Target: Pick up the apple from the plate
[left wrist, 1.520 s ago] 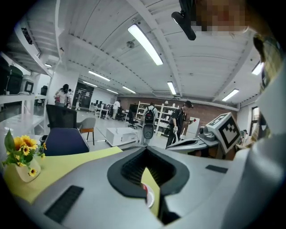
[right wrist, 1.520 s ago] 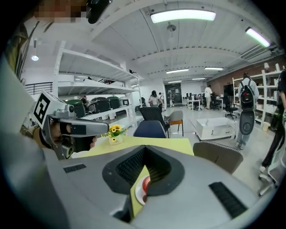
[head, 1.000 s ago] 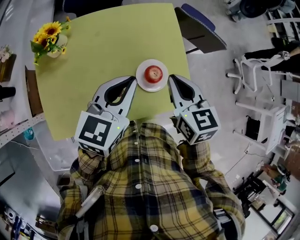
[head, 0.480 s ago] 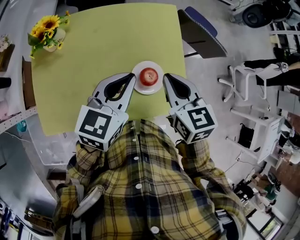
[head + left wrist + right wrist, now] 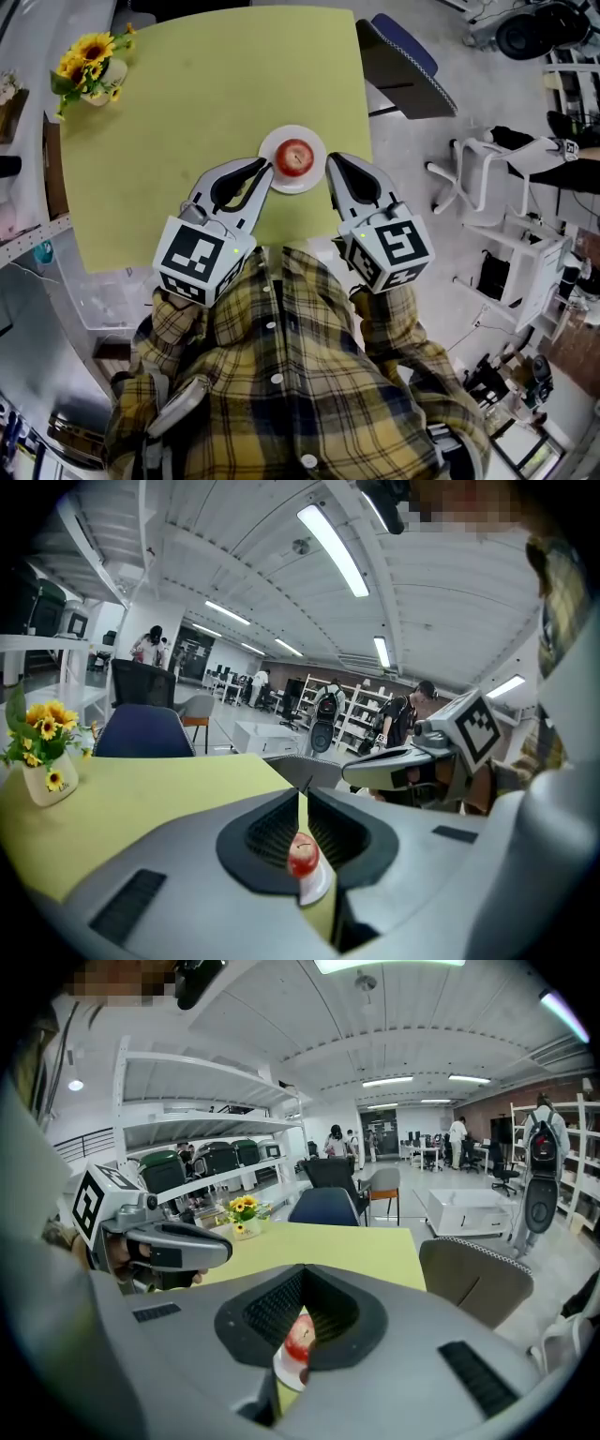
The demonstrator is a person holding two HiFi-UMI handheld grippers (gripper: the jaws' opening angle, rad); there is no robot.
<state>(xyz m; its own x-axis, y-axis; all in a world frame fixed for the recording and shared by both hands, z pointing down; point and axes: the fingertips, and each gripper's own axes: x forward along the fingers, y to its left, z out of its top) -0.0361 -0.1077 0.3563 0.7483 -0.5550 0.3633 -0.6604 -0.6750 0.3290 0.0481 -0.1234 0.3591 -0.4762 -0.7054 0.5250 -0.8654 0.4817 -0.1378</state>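
A red apple (image 5: 294,157) sits on a small white plate (image 5: 314,177) near the front edge of the green table (image 5: 187,112). My left gripper (image 5: 271,168) is shut and empty, with its tip at the plate's left rim. Just right of the plate, my right gripper (image 5: 330,163) is also shut and holds nothing. In the left gripper view the apple (image 5: 302,855) and plate (image 5: 318,889) show through the gap behind the closed tips (image 5: 302,797). The right gripper view shows the apple (image 5: 300,1334) in the same way, behind its closed tips (image 5: 302,1269).
A vase of sunflowers (image 5: 92,73) stands at the table's far left corner. A dark chair (image 5: 403,54) is at the table's far right, and a white chair (image 5: 487,155) stands on the floor to the right. The table's right edge runs just past the plate.
Both grippers have sunk a little and drawn in toward the plate. The left tip now overlaps the plate's rim. The jaws look the same throughout.
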